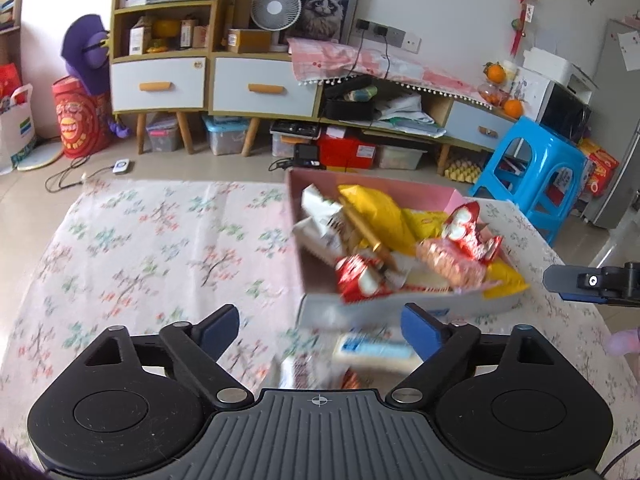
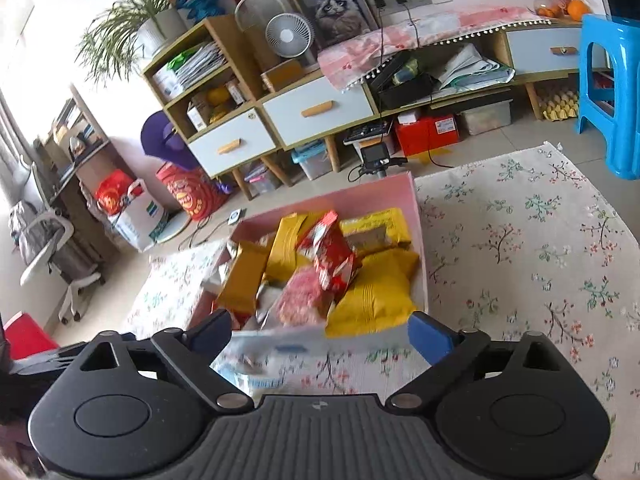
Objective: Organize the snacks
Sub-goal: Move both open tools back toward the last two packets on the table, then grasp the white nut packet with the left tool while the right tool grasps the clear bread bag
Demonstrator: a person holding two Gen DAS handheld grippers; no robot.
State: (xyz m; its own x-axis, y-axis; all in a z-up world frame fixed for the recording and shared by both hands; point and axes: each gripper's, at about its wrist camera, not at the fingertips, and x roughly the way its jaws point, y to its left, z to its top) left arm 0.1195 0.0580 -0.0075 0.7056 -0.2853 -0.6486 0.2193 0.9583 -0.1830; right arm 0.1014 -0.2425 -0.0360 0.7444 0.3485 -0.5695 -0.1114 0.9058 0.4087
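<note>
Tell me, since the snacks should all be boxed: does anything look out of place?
Yes. A white and blue packet lies on the tablecloth in front of the pink box, outside it, with another blurred wrapper beside.

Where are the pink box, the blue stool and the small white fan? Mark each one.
pink box point(image 1: 316, 184): left wrist view, on its far pink wall.
blue stool point(image 1: 538, 138): left wrist view, on its seat top.
small white fan point(image 2: 289, 35): right wrist view, on the grille's hub.
</note>
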